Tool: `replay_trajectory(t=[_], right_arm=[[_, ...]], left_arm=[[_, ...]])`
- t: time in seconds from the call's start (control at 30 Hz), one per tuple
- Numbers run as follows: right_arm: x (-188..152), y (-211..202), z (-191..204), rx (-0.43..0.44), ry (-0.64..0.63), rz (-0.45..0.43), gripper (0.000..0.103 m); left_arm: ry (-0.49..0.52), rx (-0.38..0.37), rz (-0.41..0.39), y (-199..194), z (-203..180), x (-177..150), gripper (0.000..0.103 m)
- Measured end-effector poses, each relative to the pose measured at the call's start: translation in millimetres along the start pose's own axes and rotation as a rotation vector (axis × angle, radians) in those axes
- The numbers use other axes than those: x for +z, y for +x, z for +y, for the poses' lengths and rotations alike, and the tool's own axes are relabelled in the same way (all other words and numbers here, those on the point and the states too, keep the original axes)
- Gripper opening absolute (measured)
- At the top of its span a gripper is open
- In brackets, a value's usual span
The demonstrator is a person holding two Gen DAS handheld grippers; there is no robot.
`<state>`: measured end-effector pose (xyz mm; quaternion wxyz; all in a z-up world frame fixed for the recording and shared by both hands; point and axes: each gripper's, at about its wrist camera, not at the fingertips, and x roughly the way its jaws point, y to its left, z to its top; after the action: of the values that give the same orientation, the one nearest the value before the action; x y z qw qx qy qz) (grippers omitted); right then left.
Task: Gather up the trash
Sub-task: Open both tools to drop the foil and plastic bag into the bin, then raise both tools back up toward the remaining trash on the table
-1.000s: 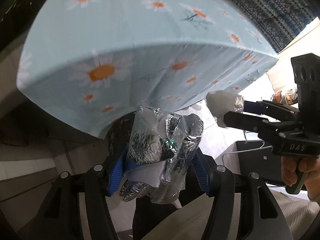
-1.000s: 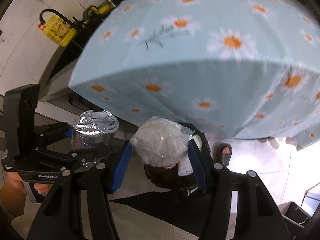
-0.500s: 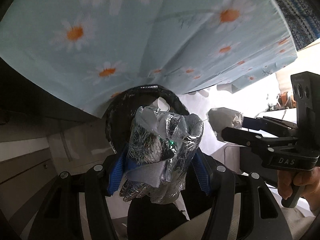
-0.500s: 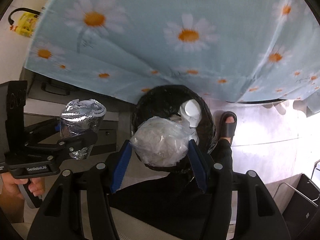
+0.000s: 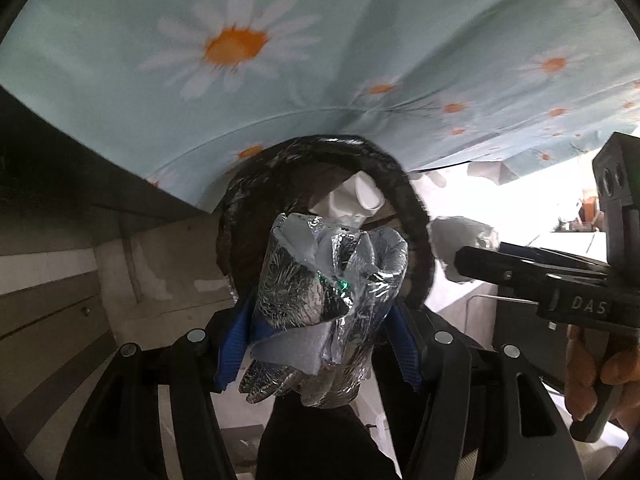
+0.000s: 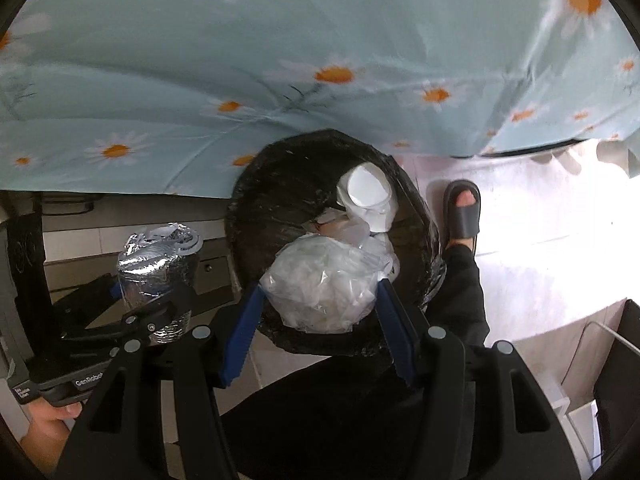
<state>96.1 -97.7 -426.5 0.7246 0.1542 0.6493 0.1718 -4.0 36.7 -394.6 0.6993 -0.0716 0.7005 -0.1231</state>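
My left gripper [image 5: 320, 332] is shut on a crumpled silver foil wrapper [image 5: 328, 292], held above the left part of a bin lined with a black bag [image 5: 256, 184]. My right gripper [image 6: 320, 304] is shut on a clear plastic bag of white scraps [image 6: 320, 284], directly over the bin's [image 6: 280, 184] mouth. A white paper cup [image 6: 368, 196] and other pale litter lie inside the bin. In the right wrist view the left gripper [image 6: 160, 292] with the foil [image 6: 160, 256] hangs to the left of the bin. The right gripper [image 5: 464, 256] shows at the right of the left wrist view.
A light blue daisy tablecloth [image 6: 280, 40] hangs right behind the bin. A person's foot in a dark sandal [image 6: 462, 208] and a black trouser leg [image 6: 460, 292] stand against the bin's right side. A dark box [image 6: 616, 360] sits at the far right on the pale tiled floor.
Both grippers have sunk from table-edge height down toward the bin, each still gripping its trash. The bin now fills the middle of both views.
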Motion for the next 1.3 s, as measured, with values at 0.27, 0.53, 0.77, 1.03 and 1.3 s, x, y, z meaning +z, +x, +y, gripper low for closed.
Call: replay_trajectory(t=[0.27,0.53,0.77,1.03,1.3], right_arm=[[5,7,-3,-0.01,0.015,-0.002,0.064],[7,-7,-13,0.043,0.069,-0.023,0.079],[6,-13,-11,0.051,0.061,-0.029,0.079],[4,-24,1,0.048,0.044,-0.046,0.079],[-5,-47,21,0.05,-0.007,-0.067,0.079]], left_arm=[[0.01,0.0,0.0,4,-3,1,0.062],[-0.014,0.027,0.009,7,-4,5,0.078],[-0.002,0.041,0.008,3,-8,7,0.078],[0.018,0.067,-0.019,-15,-11,8,0.078],[0.024,0.071,-0.044,-49,-14,1,0.078]])
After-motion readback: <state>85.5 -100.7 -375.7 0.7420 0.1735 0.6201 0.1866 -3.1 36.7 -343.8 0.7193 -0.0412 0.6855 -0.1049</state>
